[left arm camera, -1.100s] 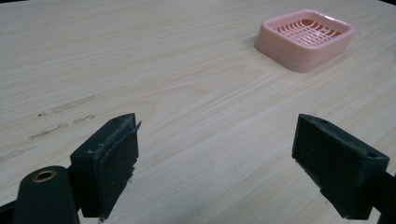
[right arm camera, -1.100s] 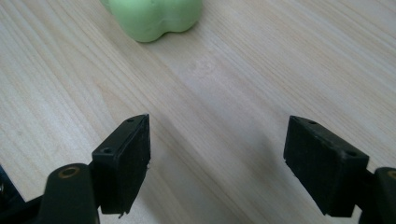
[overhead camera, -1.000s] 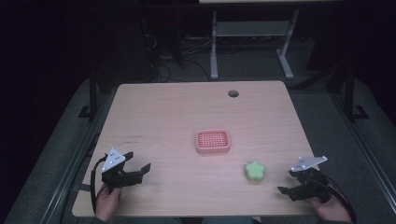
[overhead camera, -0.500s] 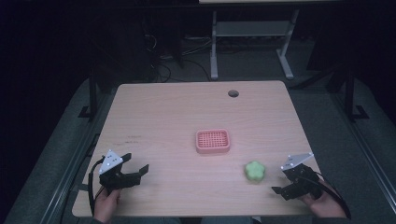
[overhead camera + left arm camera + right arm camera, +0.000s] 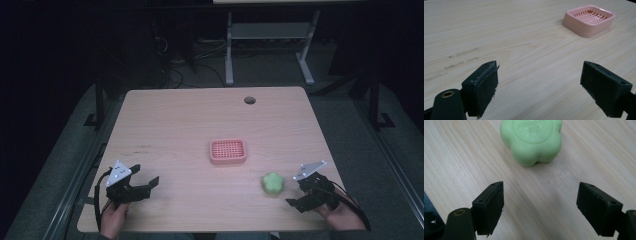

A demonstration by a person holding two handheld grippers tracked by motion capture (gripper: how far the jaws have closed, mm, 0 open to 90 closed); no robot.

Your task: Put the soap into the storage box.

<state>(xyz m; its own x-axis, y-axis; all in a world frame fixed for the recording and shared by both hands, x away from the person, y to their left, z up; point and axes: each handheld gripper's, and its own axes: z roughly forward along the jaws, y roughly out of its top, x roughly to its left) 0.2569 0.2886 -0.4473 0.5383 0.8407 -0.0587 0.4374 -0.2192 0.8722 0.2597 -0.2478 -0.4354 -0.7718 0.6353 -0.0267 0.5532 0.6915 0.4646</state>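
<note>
A green flower-shaped soap (image 5: pixel 273 183) lies on the wooden table (image 5: pixel 190 125) near the front right. My right gripper (image 5: pixel 299 194) sits just right of it, open, jaws pointing at the soap (image 5: pixel 532 141) with a short gap and nothing between them (image 5: pixel 539 206). A pink slotted soap dish (image 5: pixel 228 151) rests near the table's middle. At the front left my left gripper (image 5: pixel 145 181) is open and holds nothing; its view (image 5: pixel 539 86) looks across bare wood toward the dish (image 5: pixel 589 20).
A round cable hole (image 5: pixel 249 100) is in the table's far right part. Faint scuff marks (image 5: pixel 456 58) cross the wood ahead of the left gripper. A grey desk frame (image 5: pixel 270 40) stands beyond the table on the dark floor.
My right gripper has moved left toward the green soap. The left gripper has shifted slightly back toward the front edge. Soap and dish have stayed put.
</note>
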